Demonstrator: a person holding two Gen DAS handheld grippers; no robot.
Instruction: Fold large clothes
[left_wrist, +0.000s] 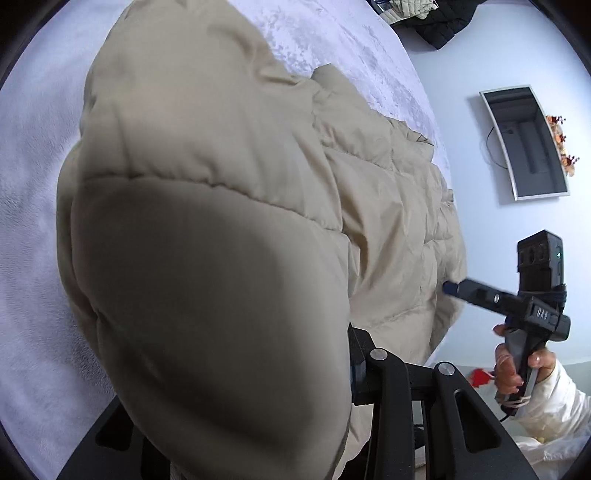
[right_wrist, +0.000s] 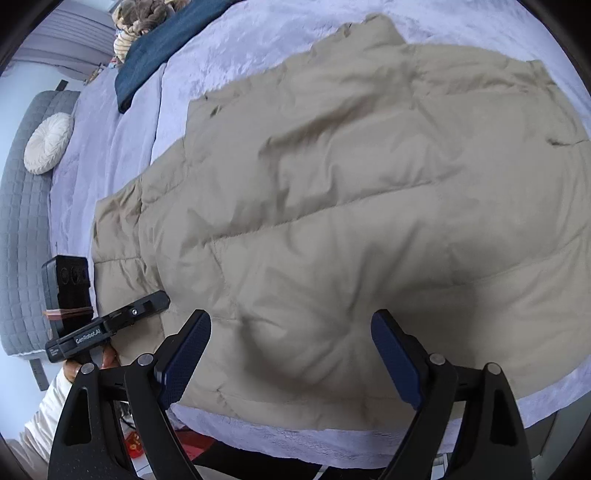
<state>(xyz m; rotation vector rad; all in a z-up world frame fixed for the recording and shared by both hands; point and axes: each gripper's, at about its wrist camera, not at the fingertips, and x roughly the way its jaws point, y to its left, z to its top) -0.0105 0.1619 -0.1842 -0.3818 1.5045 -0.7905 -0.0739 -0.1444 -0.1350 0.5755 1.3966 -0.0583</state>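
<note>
A beige quilted puffer jacket (right_wrist: 351, 206) lies spread on a lavender bed cover (right_wrist: 258, 40). In the left wrist view the jacket (left_wrist: 207, 206) bulges right over my left gripper, hiding its fingertips; the jaws look closed on the jacket's edge. That left gripper (right_wrist: 162, 299) shows in the right wrist view at the jacket's left edge, its tips buried in fabric. My right gripper (right_wrist: 291, 354) is open, its blue-padded fingers (right_wrist: 186, 354) spread over the jacket's near hem. It also shows in the left wrist view (left_wrist: 452, 288), beside the jacket's edge.
A dark blue blanket (right_wrist: 162, 48) and stuffed toys lie at the bed's far end. A round cream cushion (right_wrist: 48, 144) rests on a grey quilted headboard (right_wrist: 22, 229). A wall TV (left_wrist: 524, 144) and dark clothes (left_wrist: 443, 26) show in the left wrist view.
</note>
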